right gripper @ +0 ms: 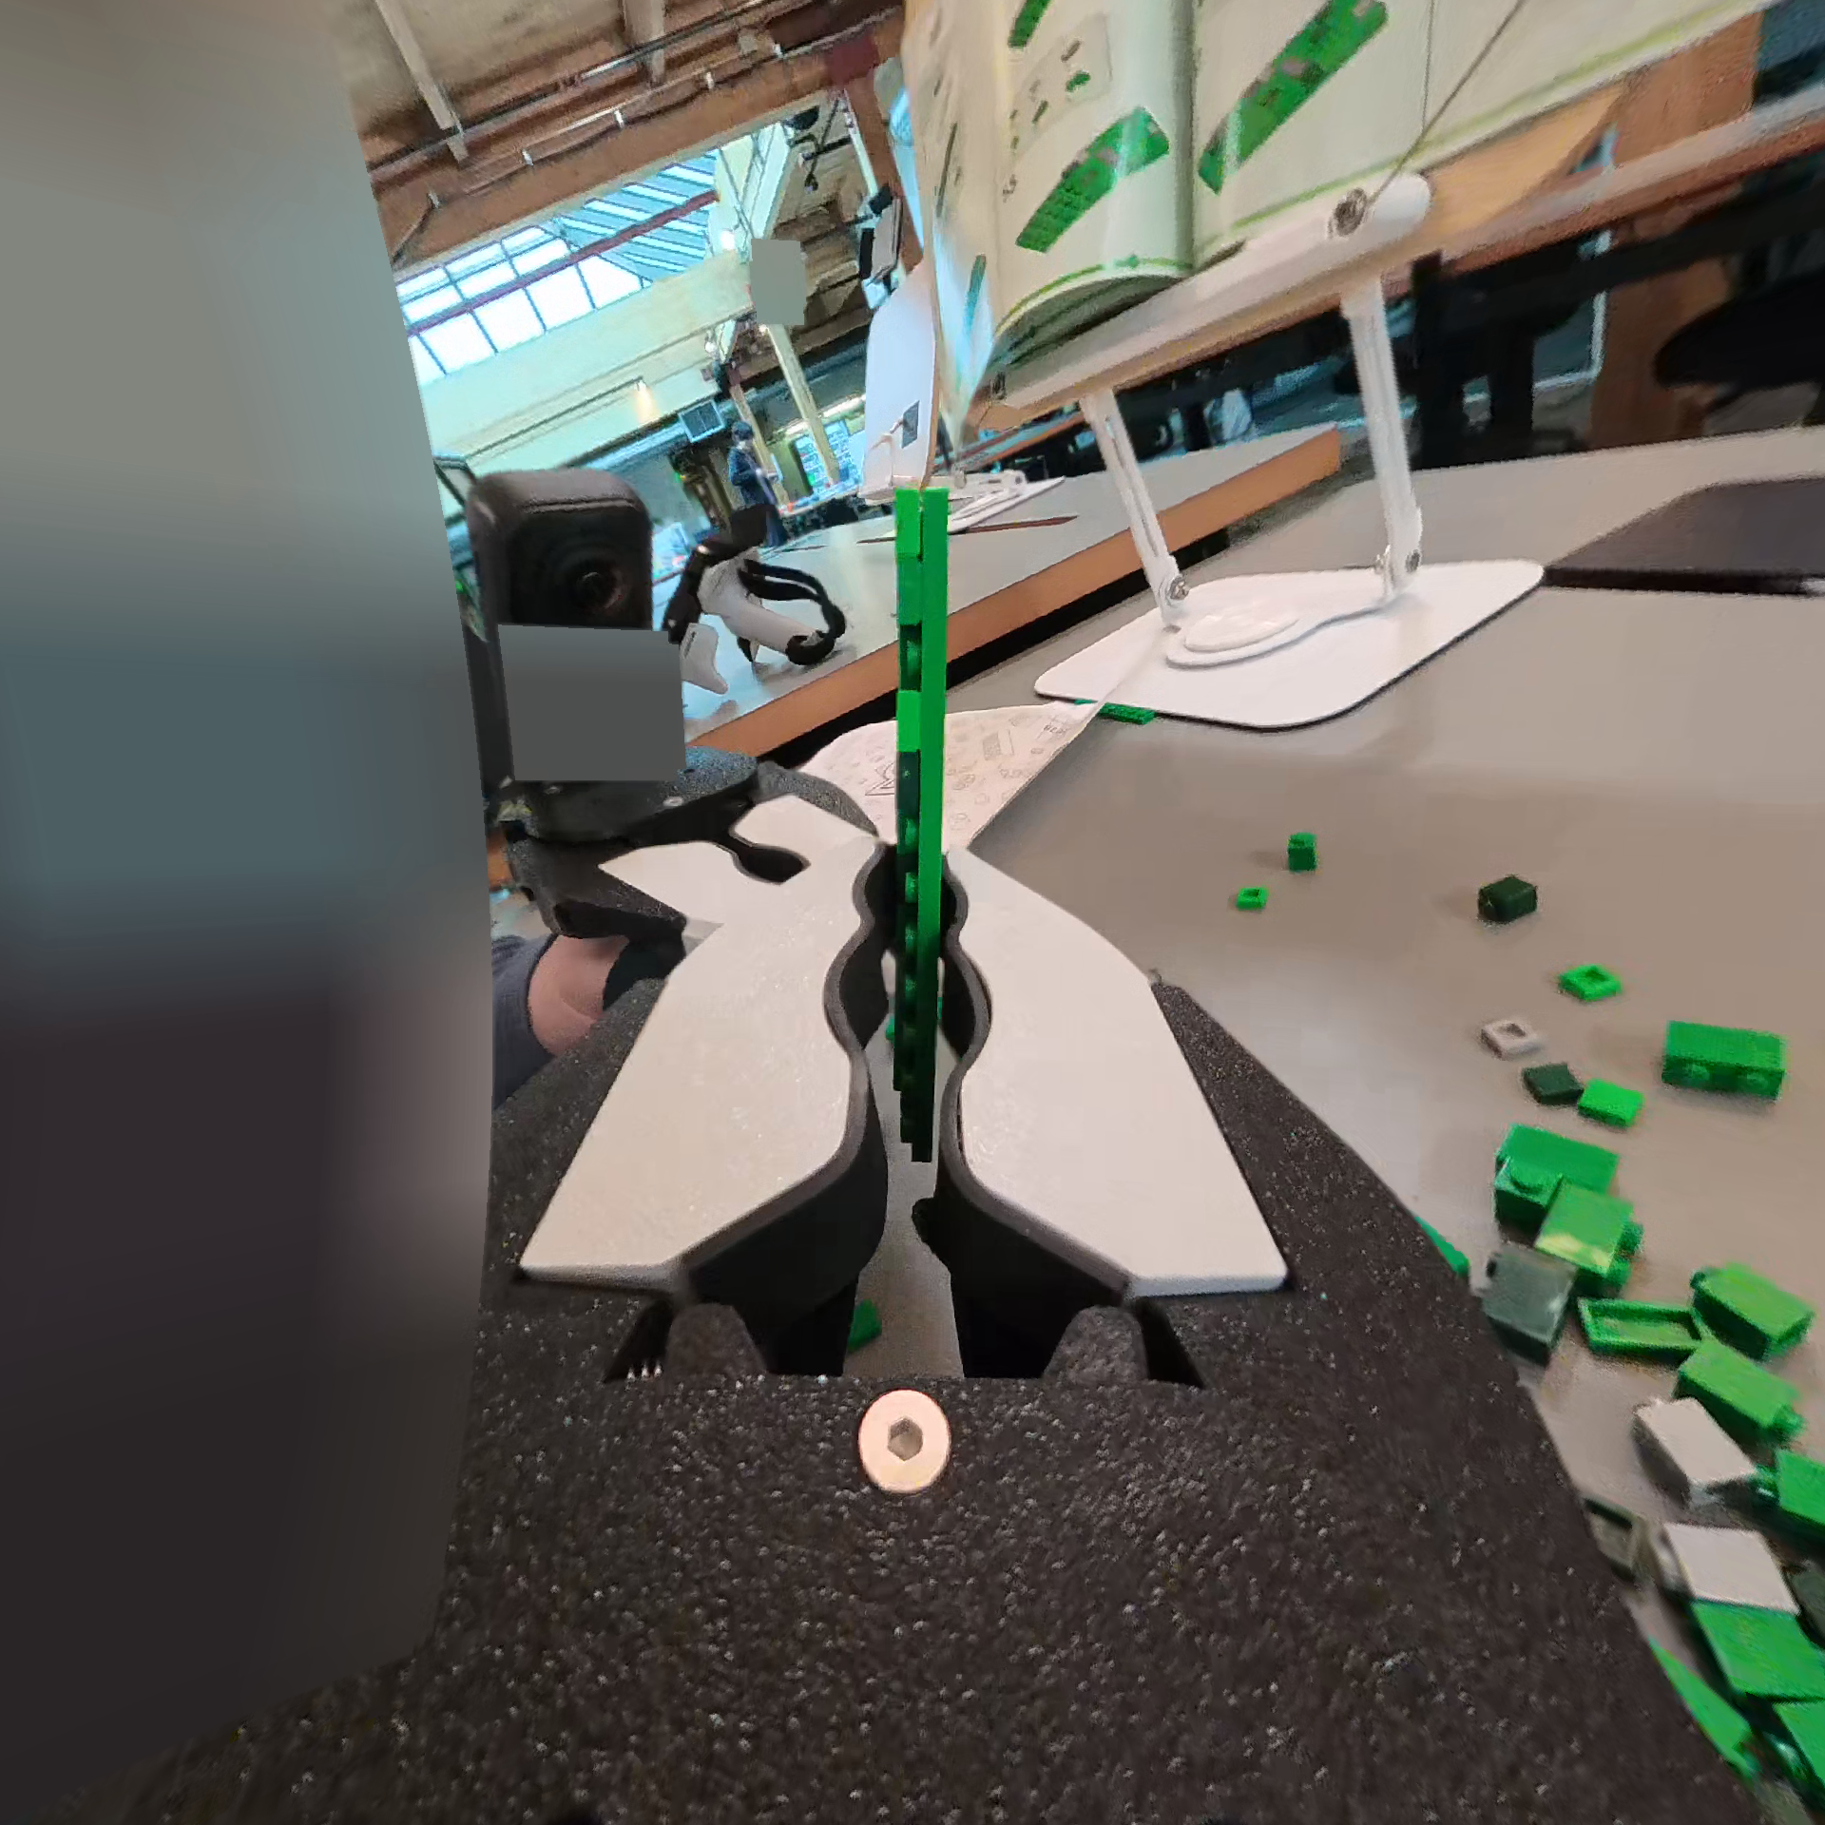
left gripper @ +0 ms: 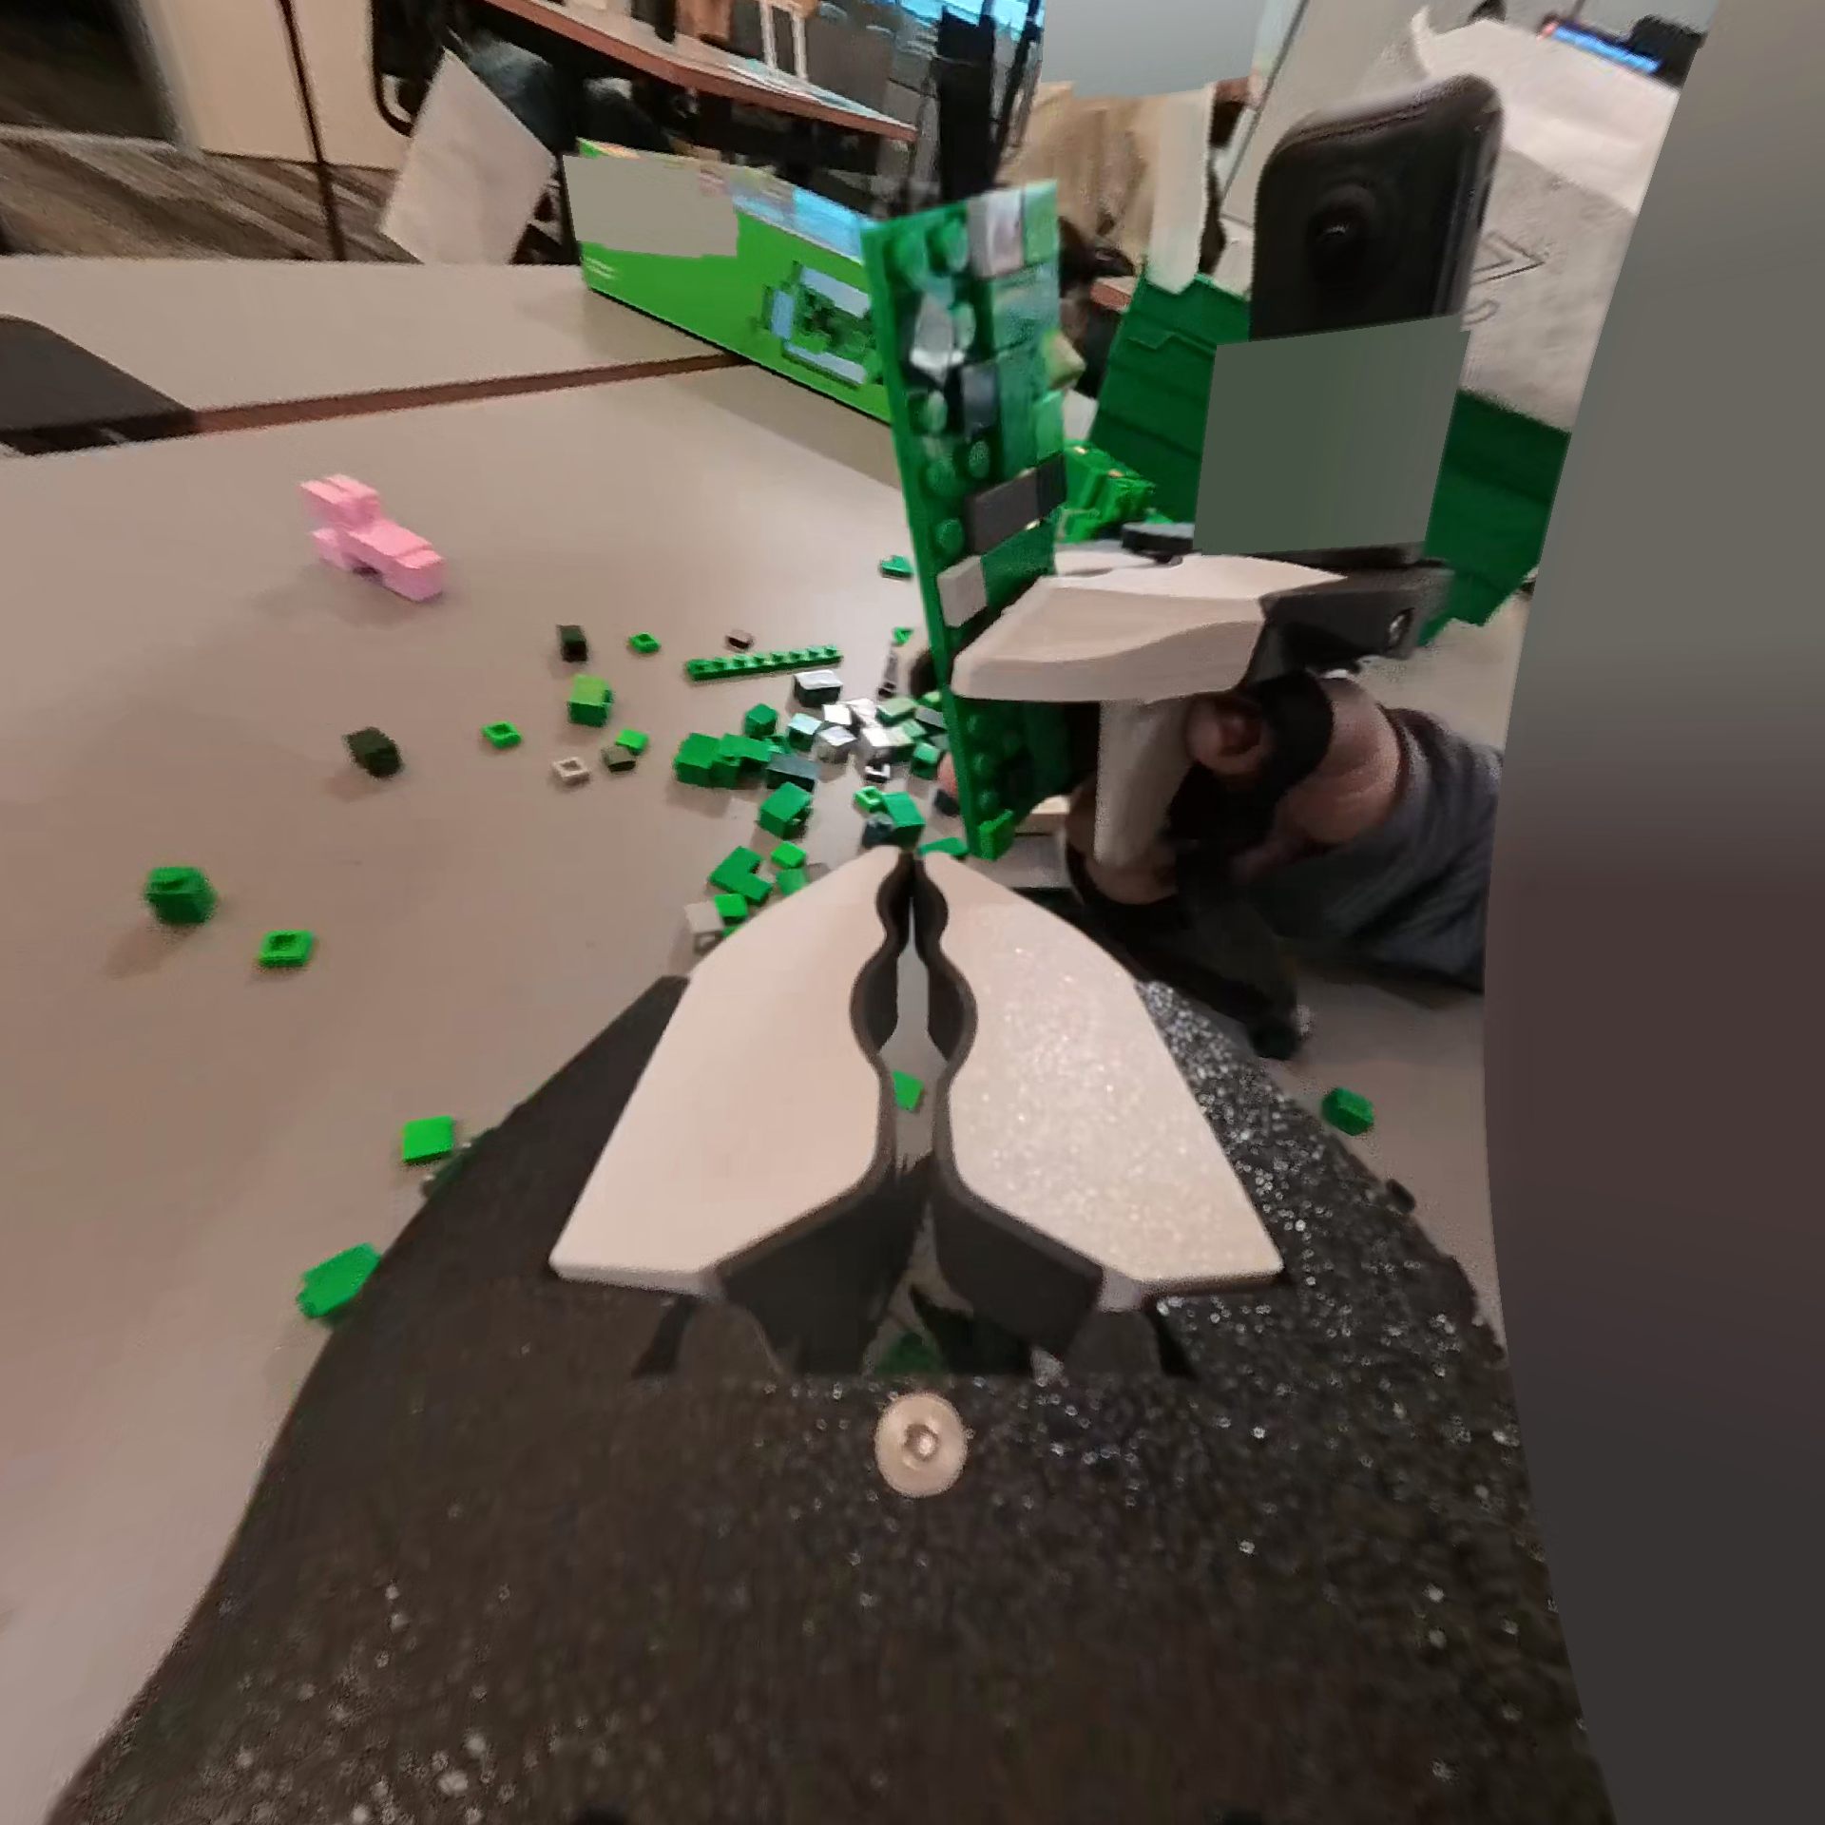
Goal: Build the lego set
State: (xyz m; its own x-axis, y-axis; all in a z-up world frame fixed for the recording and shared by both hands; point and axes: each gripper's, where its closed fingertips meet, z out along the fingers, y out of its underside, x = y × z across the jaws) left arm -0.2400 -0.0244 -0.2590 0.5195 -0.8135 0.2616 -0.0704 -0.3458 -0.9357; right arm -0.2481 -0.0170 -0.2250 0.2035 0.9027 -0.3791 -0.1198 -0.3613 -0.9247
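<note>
1. Left wrist view: left gripper [left gripper: 910, 864] low over the grey table [left gripper: 296, 988], both fingers pressed together at the tips, nothing between them.
2. Just beyond these tips: green lego plate [left gripper: 973, 494], standing nearly upright on its edge, covered with green, grey and dark tiles on the face turned to the camera.
3. Right gripper [left gripper: 973, 642] coming in from the right side, clamped on the plate near its middle; black camera [left gripper: 1373, 207] mounted on top of it, a hand in a dark glove [left gripper: 1254, 751] around the handle below.
4. Loose bricks [left gripper: 790, 751] scattered on the table left of the plate, mostly green, some grey and dark; one long thin green strip [left gripper: 765, 660] lying flat behind the pile.
5. Pink lego figure [left gripper: 370, 538] farther left, well apart from the pile.
6. Green box [left gripper: 711, 286] behind the plate, at the far edge of the table.
7. Right wrist view: right gripper [right gripper: 918, 869] narrow, closed on the green lego plate [right gripper: 920, 691], seen here edge-on as a thin vertical line rising above the fingers.
8. Left gripper [right gripper: 731, 869] just to the left, with its own black camera [right gripper: 573, 563] above; fingers partly hidden there.
9. Open instruction booklet [right gripper: 1136, 148] on a white stand [right gripper: 1284, 642] beyond the plate, to the right.
10. More loose bricks [right gripper: 1629, 1284] on the table at the right edge.
</note>
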